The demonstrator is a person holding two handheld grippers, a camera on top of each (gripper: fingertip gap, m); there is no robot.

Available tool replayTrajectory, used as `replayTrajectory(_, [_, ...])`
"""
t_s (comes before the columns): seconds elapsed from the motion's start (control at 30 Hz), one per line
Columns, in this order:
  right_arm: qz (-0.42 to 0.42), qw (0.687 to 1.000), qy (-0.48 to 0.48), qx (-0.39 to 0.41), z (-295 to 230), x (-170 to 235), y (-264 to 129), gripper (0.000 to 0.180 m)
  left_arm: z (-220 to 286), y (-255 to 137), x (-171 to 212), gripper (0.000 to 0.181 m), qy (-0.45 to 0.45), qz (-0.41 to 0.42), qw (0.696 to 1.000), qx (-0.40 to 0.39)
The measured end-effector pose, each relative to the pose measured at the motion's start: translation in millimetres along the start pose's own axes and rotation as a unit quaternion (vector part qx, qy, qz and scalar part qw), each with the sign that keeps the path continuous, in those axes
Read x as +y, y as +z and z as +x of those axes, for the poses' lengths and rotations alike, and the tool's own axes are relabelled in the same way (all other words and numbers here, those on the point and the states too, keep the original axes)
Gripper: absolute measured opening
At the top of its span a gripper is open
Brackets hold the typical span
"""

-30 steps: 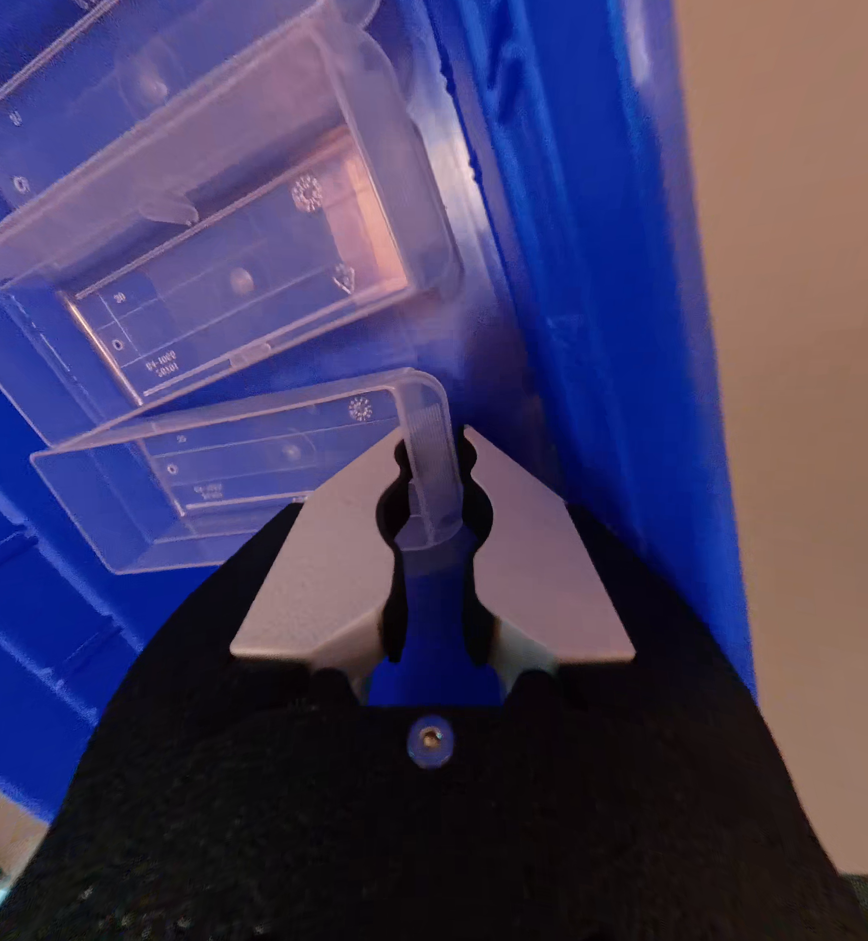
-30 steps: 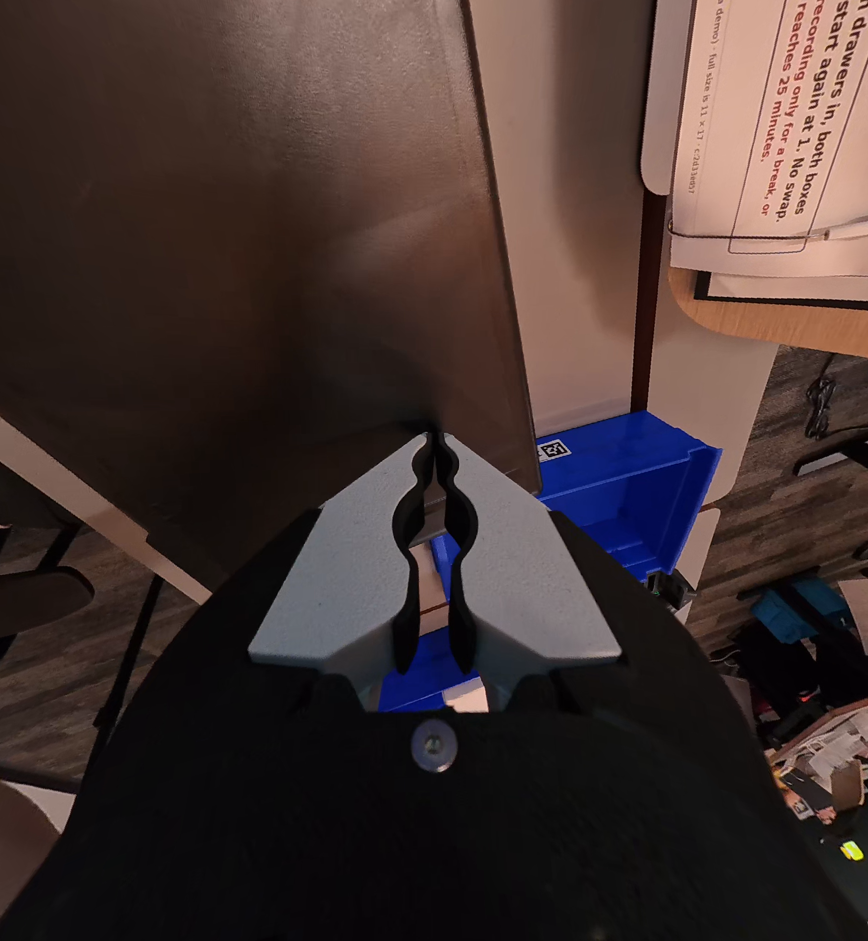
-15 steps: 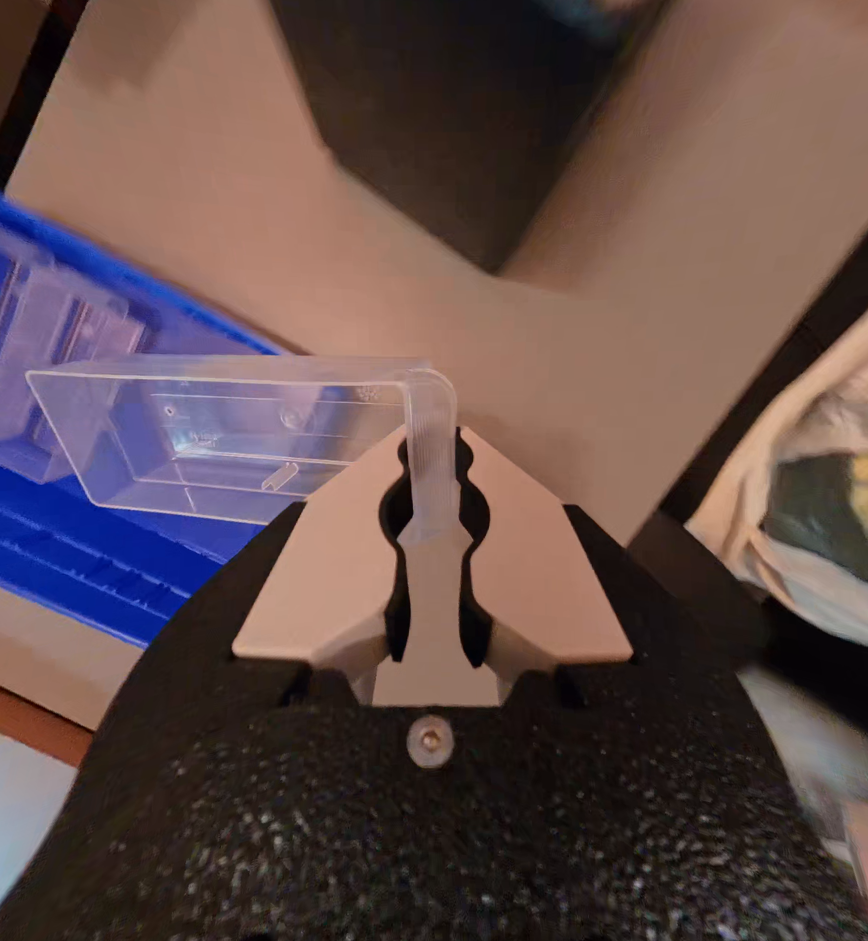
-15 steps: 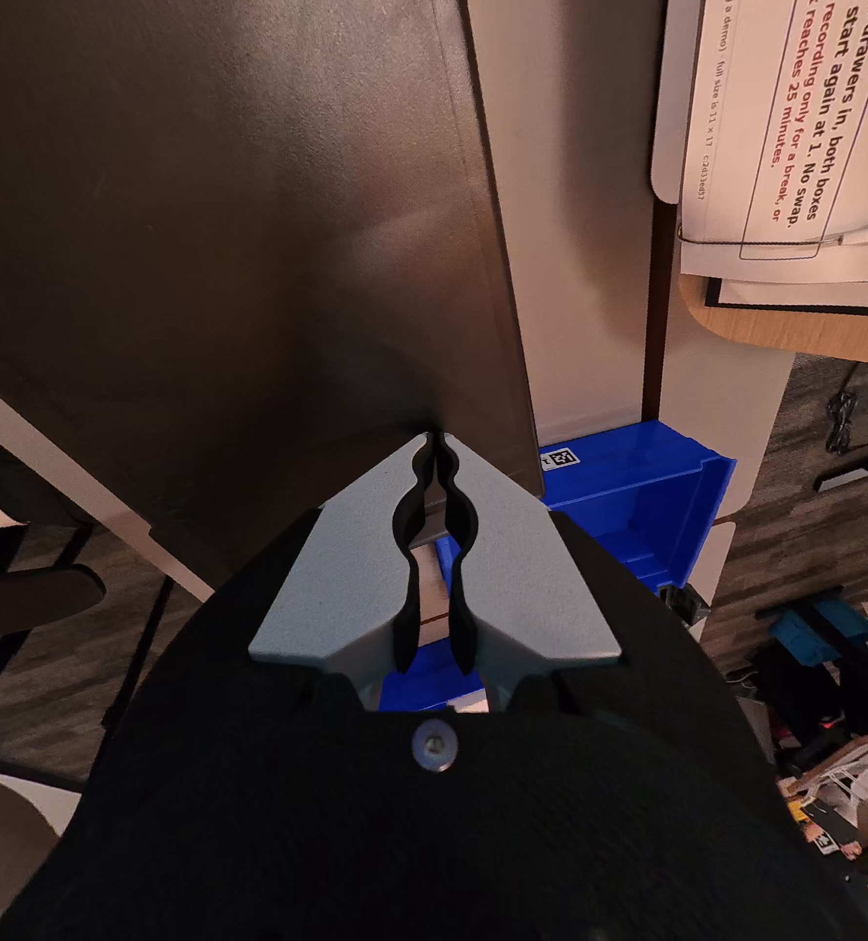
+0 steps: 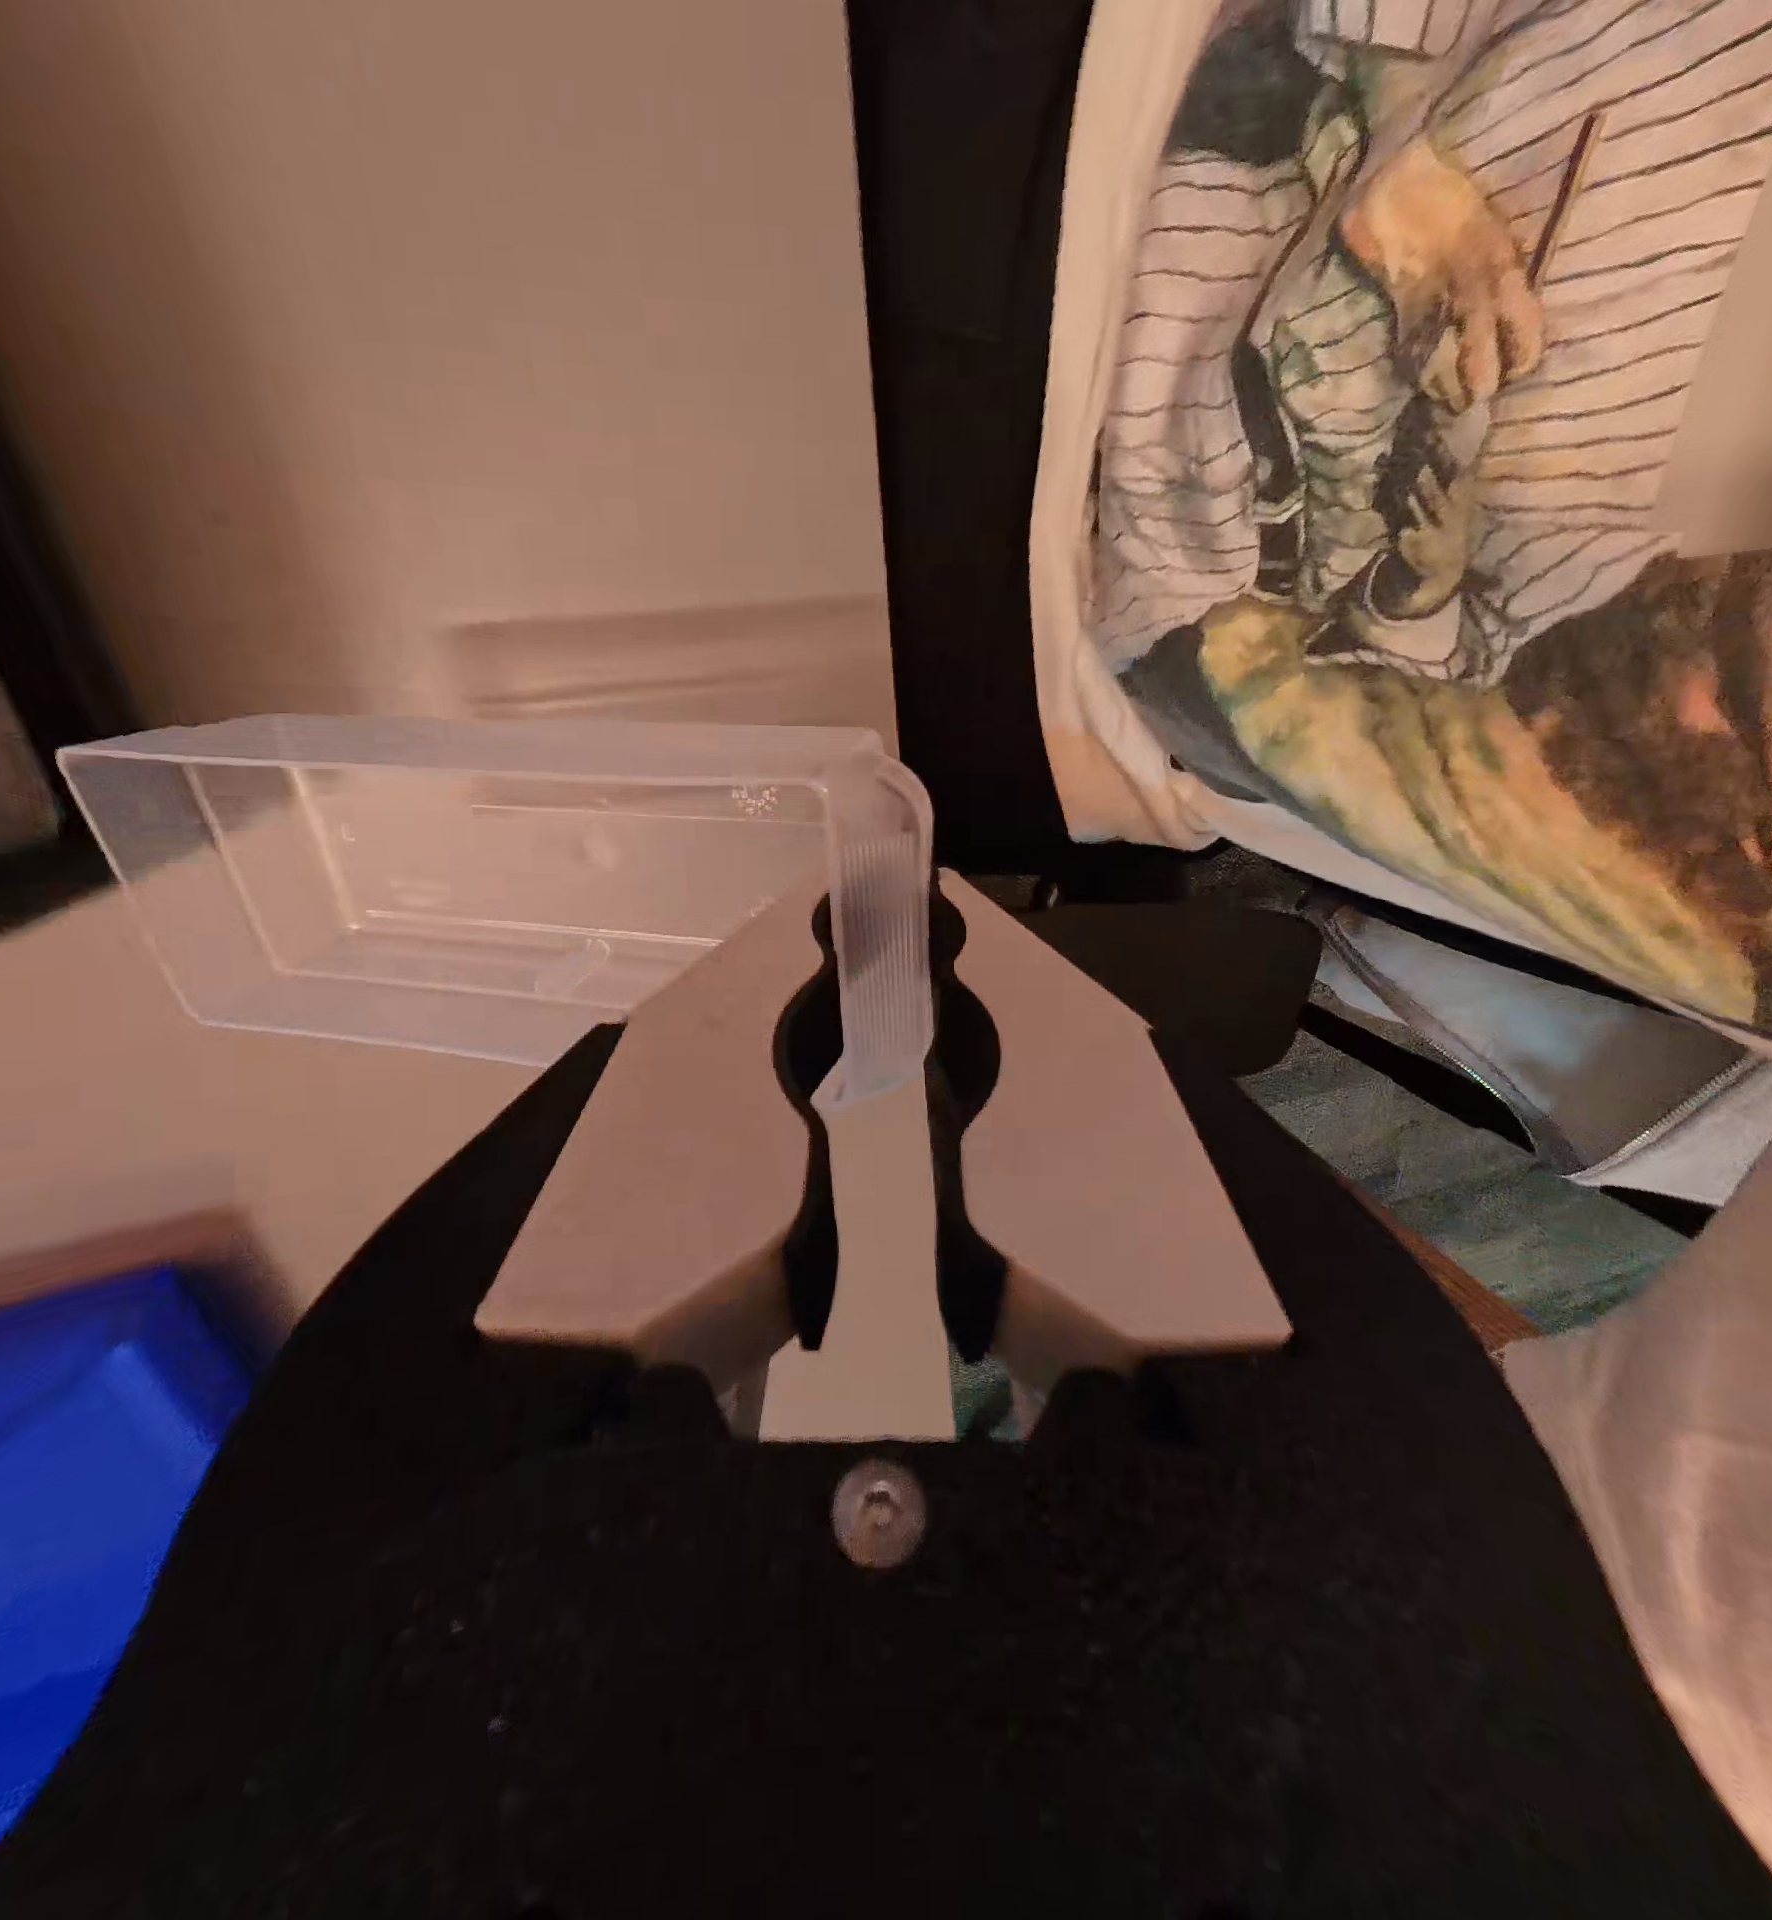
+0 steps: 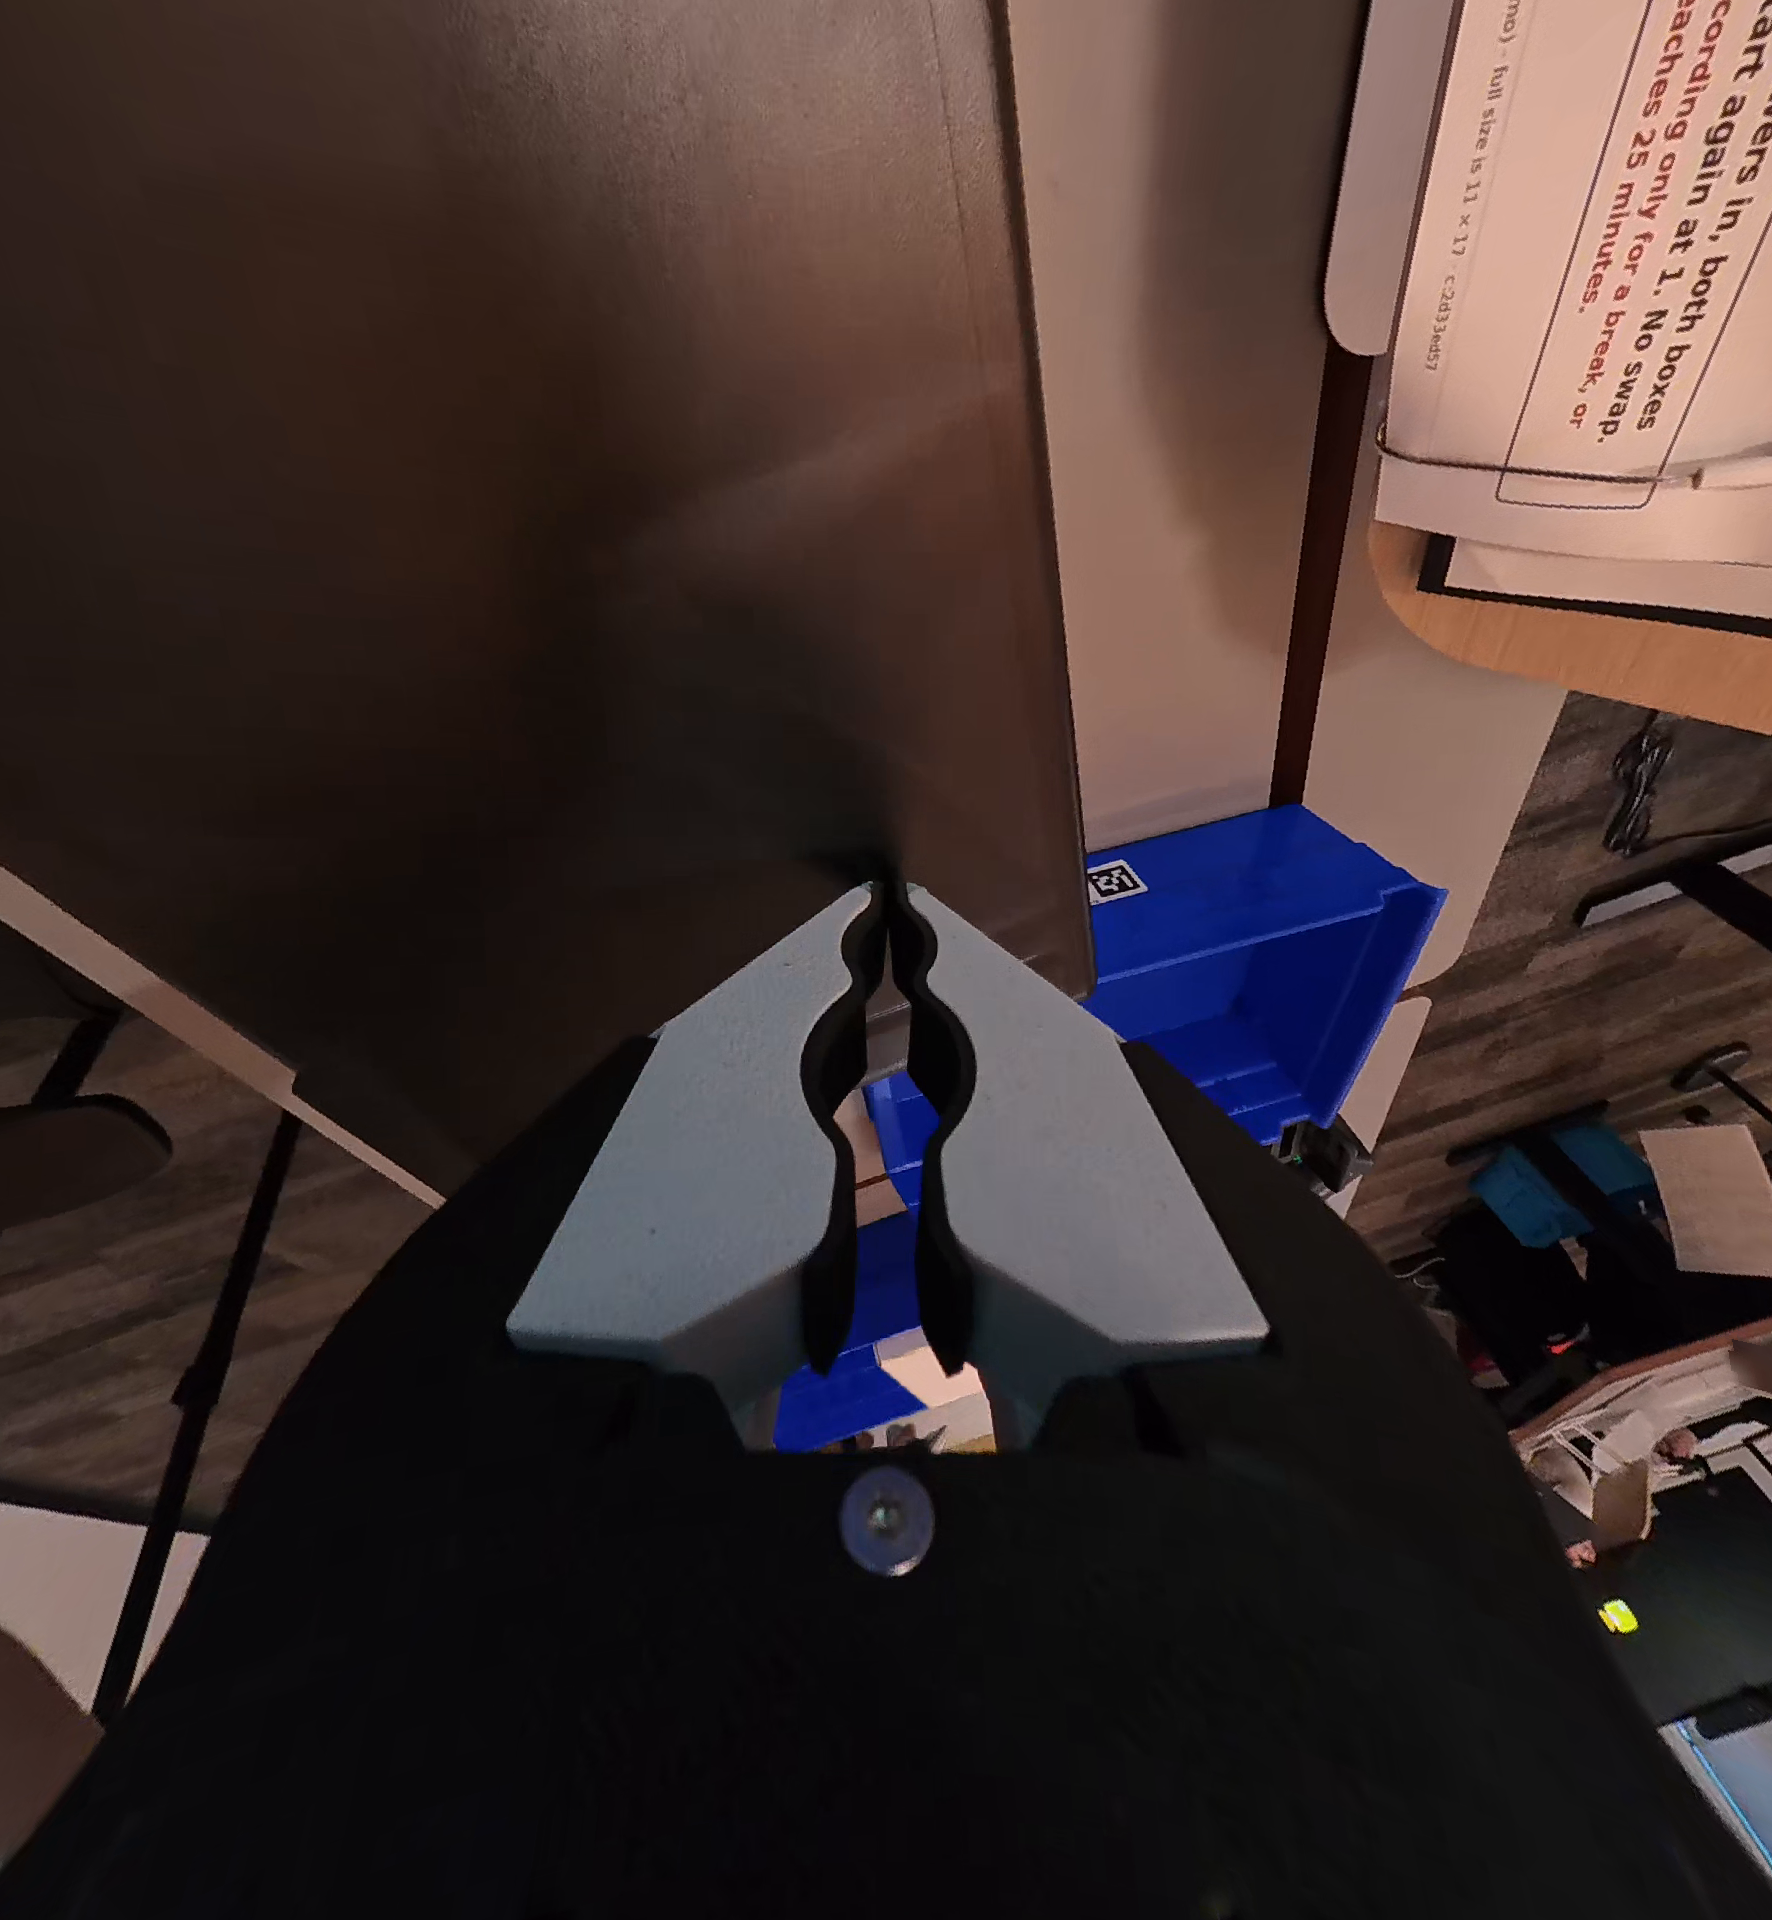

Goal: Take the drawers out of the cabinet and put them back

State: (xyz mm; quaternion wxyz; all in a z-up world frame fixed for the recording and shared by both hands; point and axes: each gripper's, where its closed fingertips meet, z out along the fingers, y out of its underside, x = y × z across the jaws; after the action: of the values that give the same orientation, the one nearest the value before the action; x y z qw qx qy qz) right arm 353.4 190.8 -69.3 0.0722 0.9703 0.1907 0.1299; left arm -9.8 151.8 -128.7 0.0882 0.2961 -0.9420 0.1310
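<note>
The drawer (image 5: pixel 466 883), a clear plastic tray, sits at centre left of the left wrist view, held in the air with its open side turned toward the camera. Our left hand-held gripper (image 5: pixel 880 997) is clenched on its ribbed pull tab, which curls off the drawer's right end and runs down between the jaws. Nothing lies inside the drawer.

We judge this drawer to be fully out of the cabinet and clear of it, so the taking-out step for this one is done. It has yet to be set down or slid back. From these views we cannot tell how many other drawers are out or in. Blue plastic (image 5: pixel 40 1475) shows blurred at the lower left of the same view; we cannot say whether it is the cabinet or a bin.

Our right hand-held gripper (image 6: pixel 890 914) is closed, its jaws meeting at the tips against the lower edge of a dark panel (image 6: pixel 466 416) that fills the upper left of the right wrist view. Whether it pinches that edge or merely rests against it we cannot tell.

Behind the drawer is a pale wall (image 5: pixel 394 312), with a dark upright strip at upper centre. A person's printed shirt (image 5: pixel 1381 416) fills the upper right, close to the held tab. In the right wrist view a blue bin (image 6: pixel 1277 987) sits at centre right past the panel, a printed sheet (image 6: pixel 1588 260) hangs at upper right, and clutter lies on the floor (image 6: pixel 1588 987) at right. We see no obstacle in front of the drawer itself, though the shirt is close on its right.
</note>
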Motion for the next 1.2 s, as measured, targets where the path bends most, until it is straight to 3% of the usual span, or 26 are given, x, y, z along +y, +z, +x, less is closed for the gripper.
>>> replayTrajectory(0.37, [0.029,0.999,0.017,-0.023,0,0,0,0.0,-30,14,-74,0.009,0.064,-0.002,0.998,0.015])
replayTrajectory(0.77, [0.034,0.999,0.008,-0.025,0,-1,0,0.0,-71,12,-90,0.009,-0.009,-0.022,0.999,0.043])
replayTrajectory(1.2, [0.044,0.999,0.008,-0.02,0,-1,0,0.0,-76,9,-97,0.009,-0.056,-0.038,0.997,0.046])
